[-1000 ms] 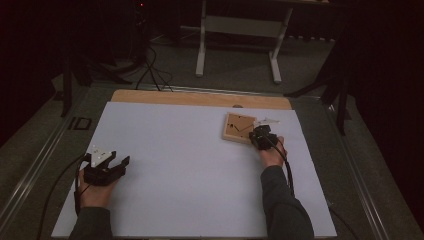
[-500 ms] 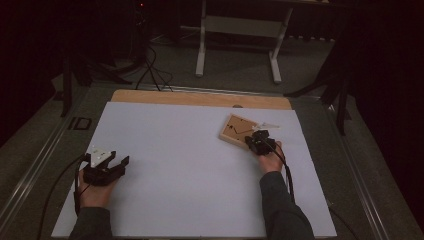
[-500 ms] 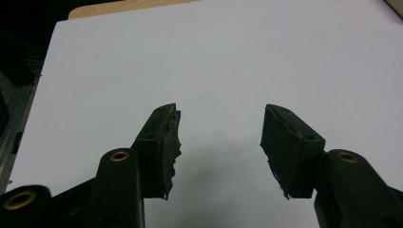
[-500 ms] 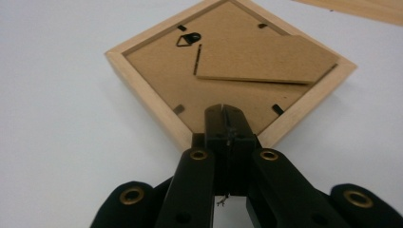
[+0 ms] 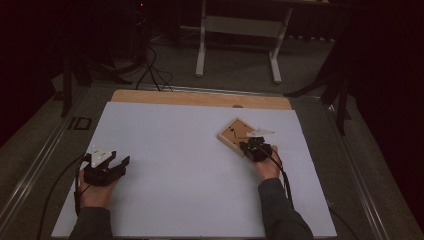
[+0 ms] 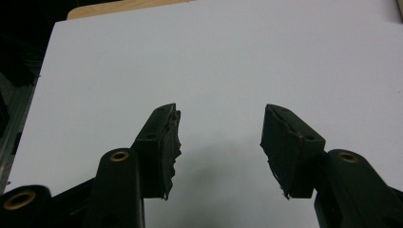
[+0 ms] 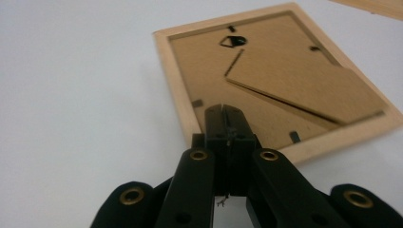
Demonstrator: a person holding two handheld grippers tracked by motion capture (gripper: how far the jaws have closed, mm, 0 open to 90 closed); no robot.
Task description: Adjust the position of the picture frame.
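High view, from left to right: the left gripper [image 5: 111,165] rests on the white sheet [image 5: 180,150] with its jaws spread wide and nothing between them, well apart from the work. Further right, the picture frame [image 5: 236,135] lies face down just ahead of the right gripper [image 5: 248,146], whose jaws are pressed fully together and hold nothing. Right gripper view puts those closed tips over the near wooden edge of the picture frame [image 7: 266,71], with a small metal tab [image 7: 197,103] just to their left and the fold-out stand [image 7: 304,90] beyond them to the right. Judging by this, the step is nudging a tab aside; it should go best with the tips kept low and flat and pushed gently sideways, so the frame does not slide. Compared with a second ago, the right gripper has shifted slightly leftward along the frame's near edge, while the left one has stayed put.
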